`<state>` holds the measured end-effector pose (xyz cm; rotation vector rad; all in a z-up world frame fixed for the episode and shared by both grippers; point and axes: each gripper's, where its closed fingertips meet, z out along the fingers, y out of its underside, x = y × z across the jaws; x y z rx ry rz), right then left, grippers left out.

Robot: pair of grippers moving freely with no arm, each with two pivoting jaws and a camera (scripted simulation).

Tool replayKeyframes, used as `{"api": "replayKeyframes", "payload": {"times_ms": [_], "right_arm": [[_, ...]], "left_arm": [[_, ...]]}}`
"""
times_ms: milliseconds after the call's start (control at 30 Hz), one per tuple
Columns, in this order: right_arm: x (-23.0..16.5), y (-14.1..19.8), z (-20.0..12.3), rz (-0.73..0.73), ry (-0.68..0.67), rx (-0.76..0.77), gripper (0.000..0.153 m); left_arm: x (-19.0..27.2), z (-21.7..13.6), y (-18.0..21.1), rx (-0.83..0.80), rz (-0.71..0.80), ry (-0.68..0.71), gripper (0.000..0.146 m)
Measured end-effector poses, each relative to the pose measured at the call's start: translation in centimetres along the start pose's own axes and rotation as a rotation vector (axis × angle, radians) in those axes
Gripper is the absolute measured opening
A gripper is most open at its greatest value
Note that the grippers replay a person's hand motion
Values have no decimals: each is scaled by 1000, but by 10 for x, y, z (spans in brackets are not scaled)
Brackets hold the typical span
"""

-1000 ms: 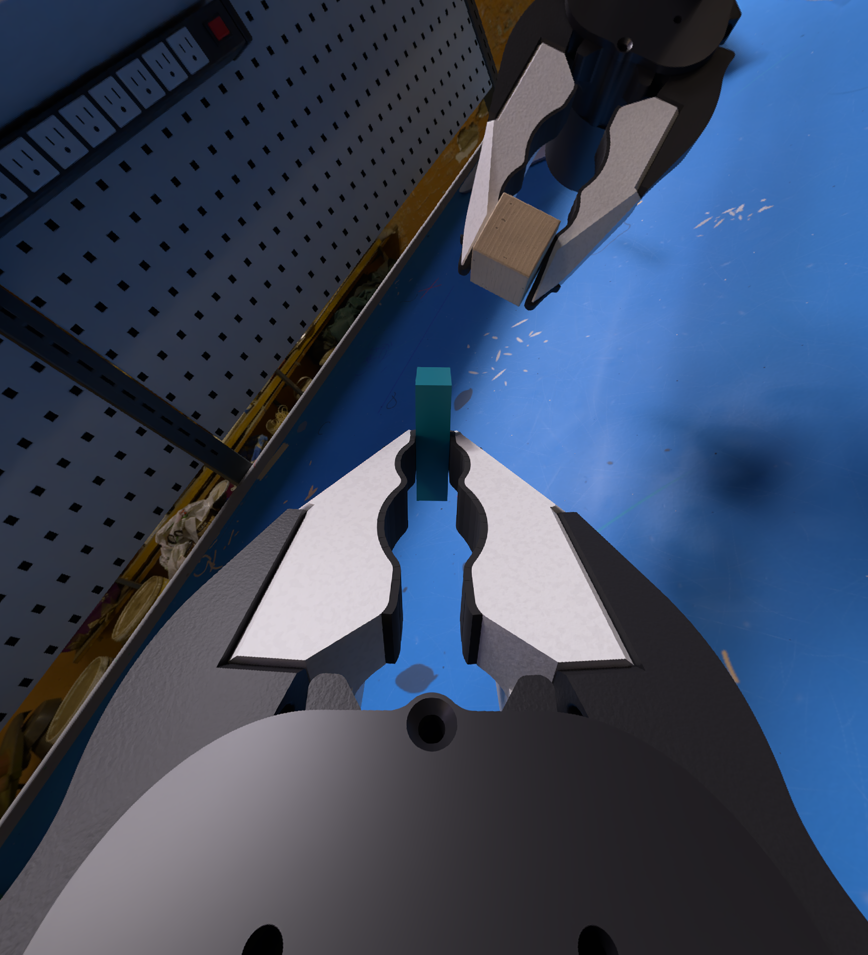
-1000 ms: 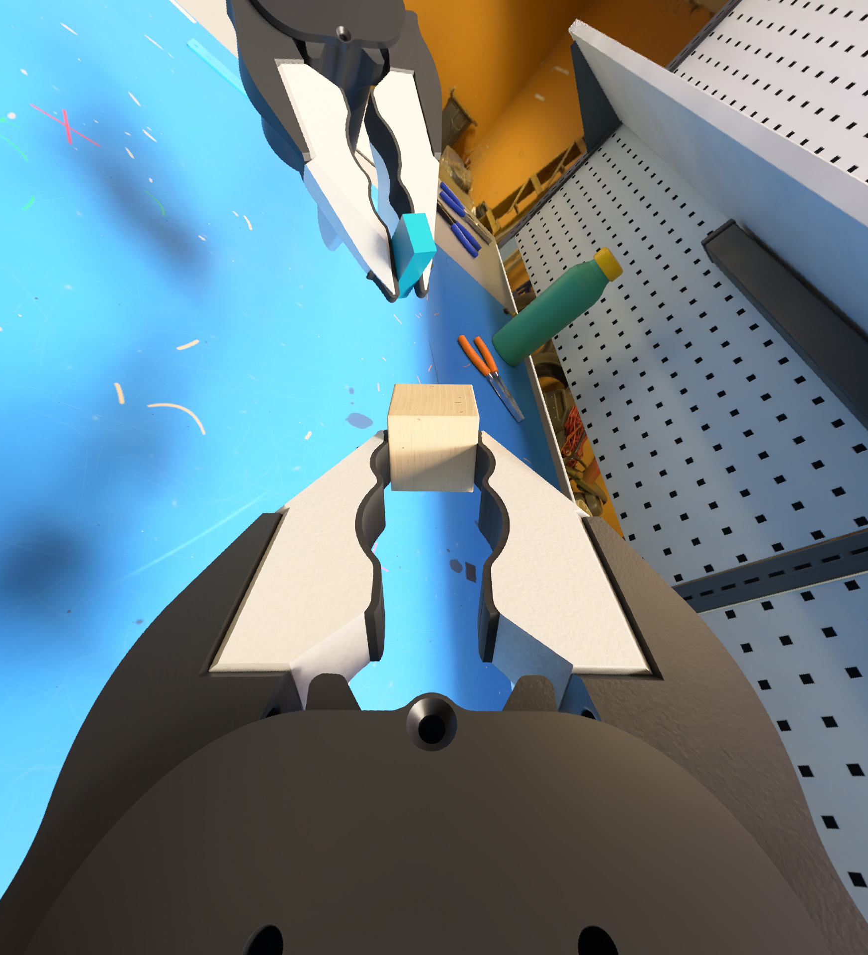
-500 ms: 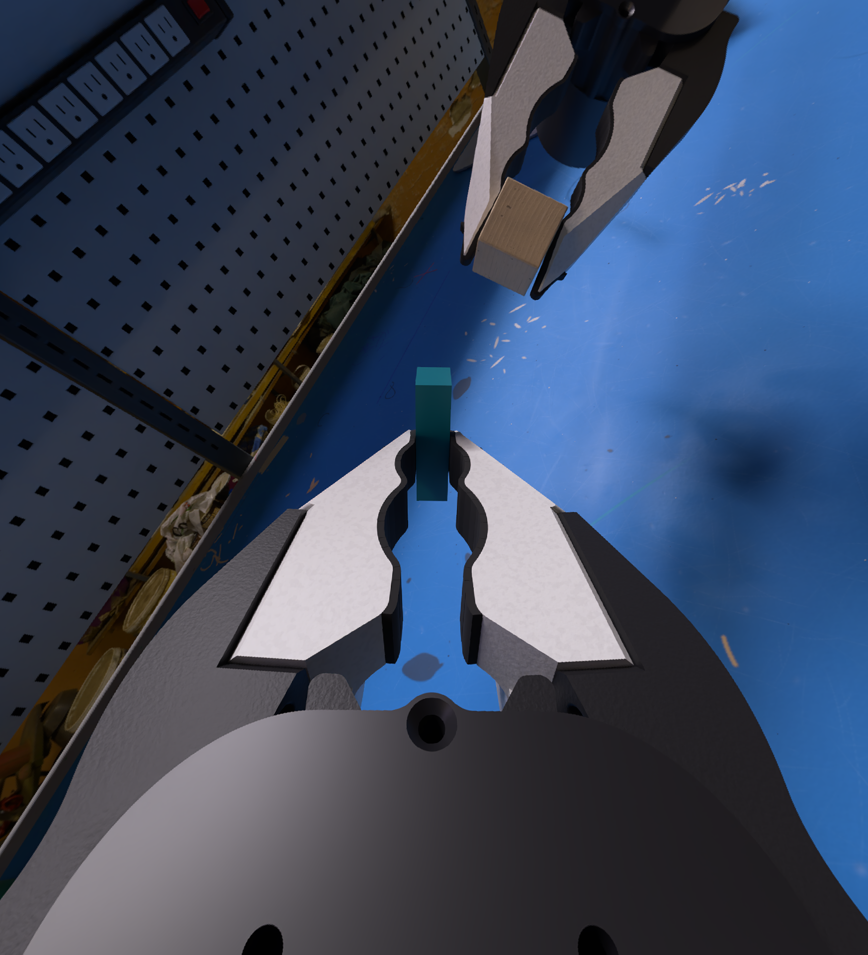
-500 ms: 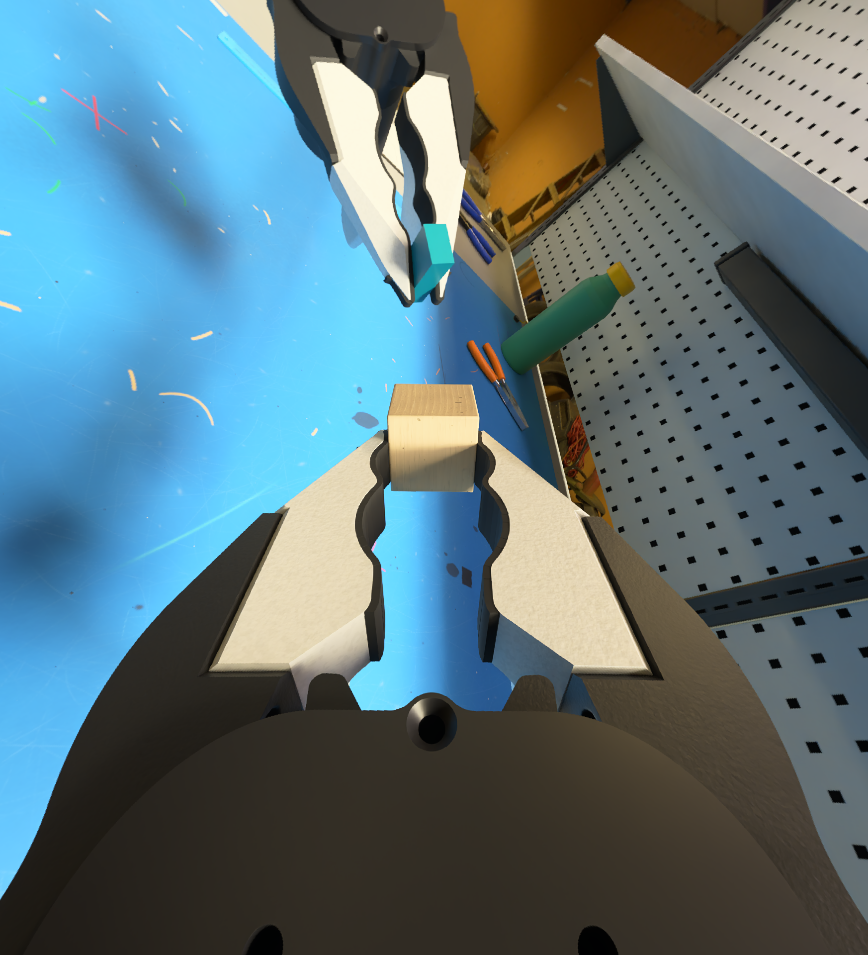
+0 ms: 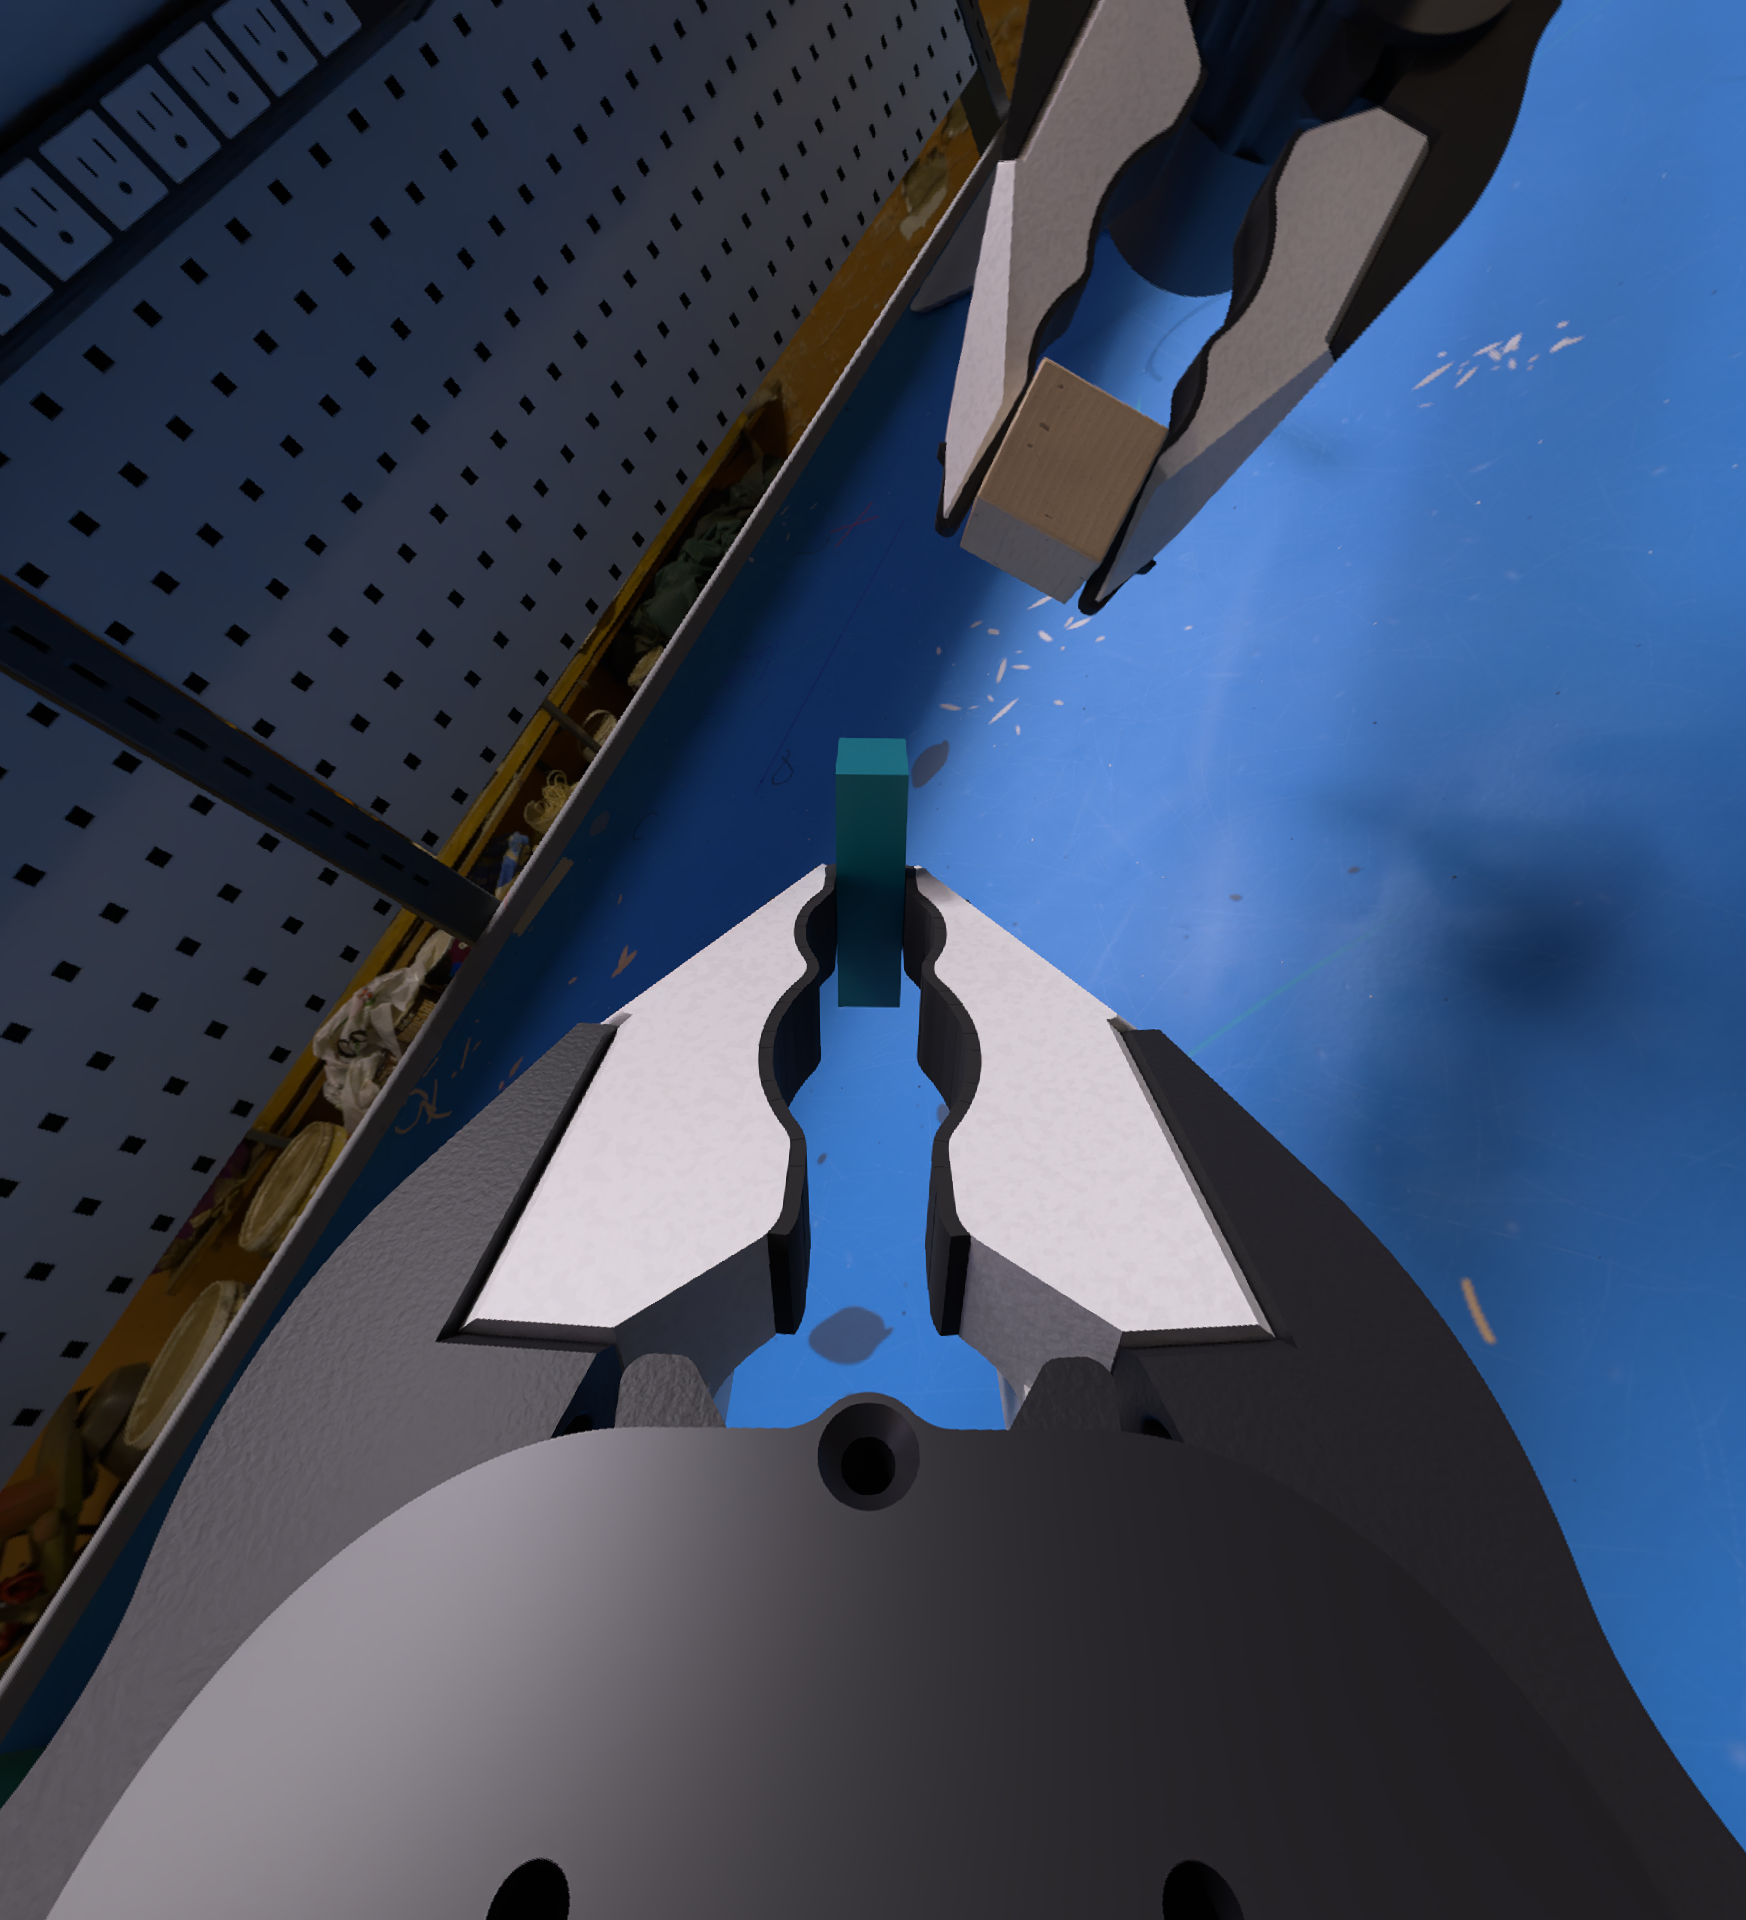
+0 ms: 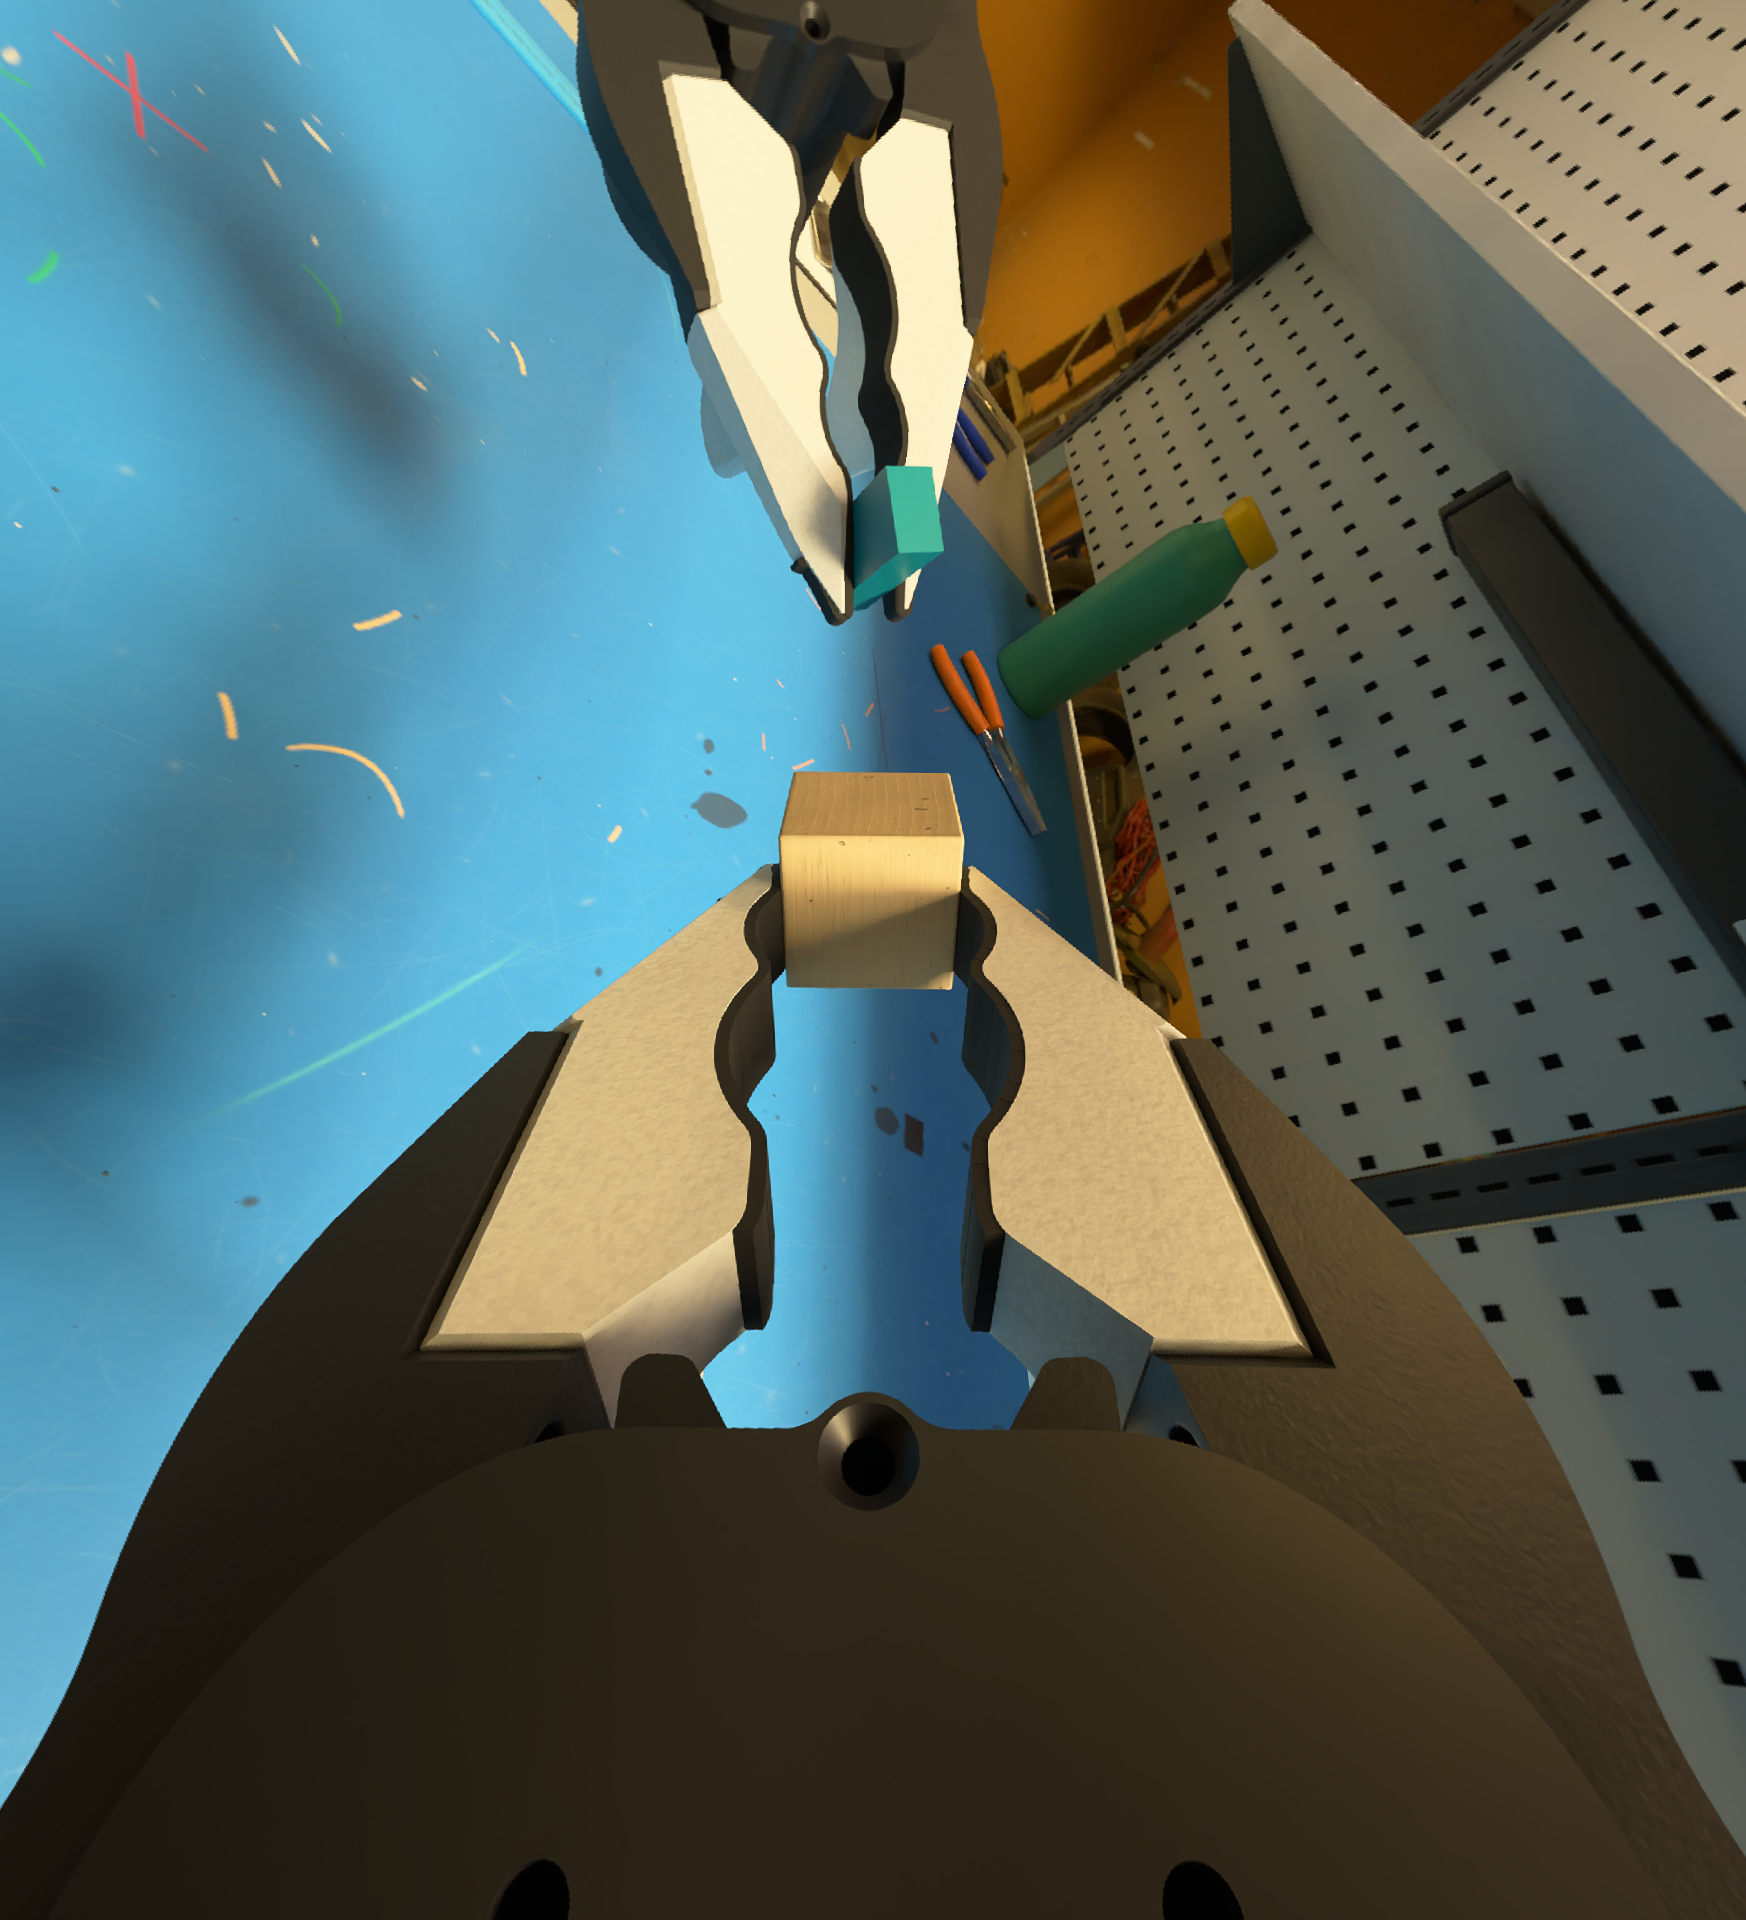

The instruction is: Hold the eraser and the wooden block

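My left gripper (image 5: pixel 870 883) is shut on a teal eraser (image 5: pixel 870 831) that stands on its narrow edge between the fingertips, above the blue table (image 5: pixel 1471 935). My right gripper (image 6: pixel 869 883) is shut on a pale wooden block (image 6: pixel 869 883), also held above the table. Each gripper shows in the other's view: the right one with the wooden block (image 5: pixel 1061 483) at the top of the left wrist view, the left one with the eraser (image 6: pixel 895 525) at the top of the right wrist view. They face each other, apart.
A grey pegboard wall (image 5: pixel 277 520) with a power strip (image 5: pixel 69 208) borders the table. A green bottle with a yellow cap (image 6: pixel 1129 613) and orange-handled pliers (image 6: pixel 978 717) lie near the table's edge by the pegboard (image 6: pixel 1471 831). Clutter fills the gap behind the table.
The two grippers have drawn closer together; each looms larger in the other's view. Both grips are unchanged.
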<state>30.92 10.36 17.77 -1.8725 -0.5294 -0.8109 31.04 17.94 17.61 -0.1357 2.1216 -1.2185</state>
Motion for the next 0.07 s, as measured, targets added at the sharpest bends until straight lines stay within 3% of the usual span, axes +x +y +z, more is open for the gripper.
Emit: {"api": "replayKeyframes", "payload": {"times_ms": [67], "right_arm": [[0, 0, 0, -24, 12, -24, 31]], "left_arm": [[-1, 1, 0, 7, -7, 3, 11]]}}
